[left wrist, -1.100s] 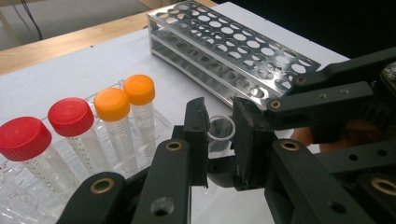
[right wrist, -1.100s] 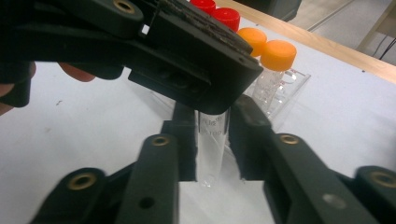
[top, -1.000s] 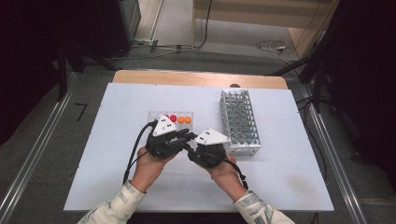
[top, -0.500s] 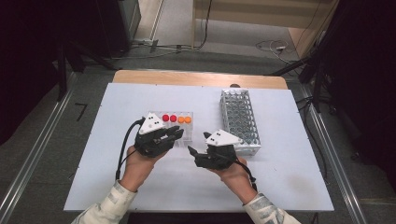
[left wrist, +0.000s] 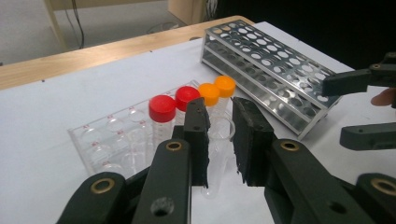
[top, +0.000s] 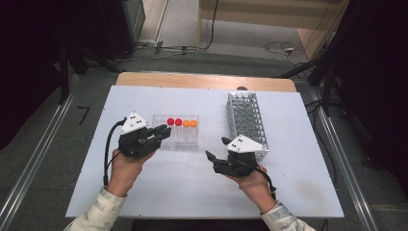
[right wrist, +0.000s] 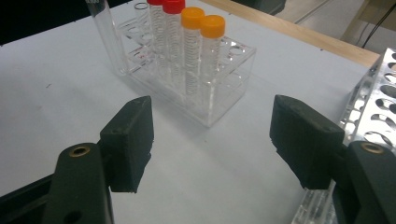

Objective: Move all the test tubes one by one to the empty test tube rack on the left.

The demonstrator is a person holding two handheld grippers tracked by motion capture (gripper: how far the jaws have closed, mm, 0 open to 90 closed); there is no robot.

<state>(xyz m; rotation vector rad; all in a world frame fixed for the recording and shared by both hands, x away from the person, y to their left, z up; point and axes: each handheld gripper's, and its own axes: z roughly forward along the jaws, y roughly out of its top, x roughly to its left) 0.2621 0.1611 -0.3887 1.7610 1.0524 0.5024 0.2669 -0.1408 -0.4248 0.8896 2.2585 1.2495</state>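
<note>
My left gripper (top: 166,132) (left wrist: 219,108) is shut on a clear uncapped tube (left wrist: 217,158) (right wrist: 106,39), held upright just left of the clear plastic rack (top: 185,140) (right wrist: 224,93). In that rack stand two red-capped tubes (top: 174,122) (left wrist: 162,108) and two orange-capped tubes (top: 190,123) (right wrist: 201,21). My right gripper (top: 217,148) (right wrist: 217,135) (left wrist: 362,109) is open near the front of the metal rack (top: 248,120). Its jaws have just been opening, and nothing is between them.
The metal rack (left wrist: 275,70) with several empty holes stands to the right of the clear rack. A wooden strip (top: 202,81) borders the white table's (top: 192,192) far edge. Bare table lies in front of both hands.
The two grippers, close together at the centre a second ago, have drawn apart. The left went left with the clear tube, and the right went right with its jaws spread wide.
</note>
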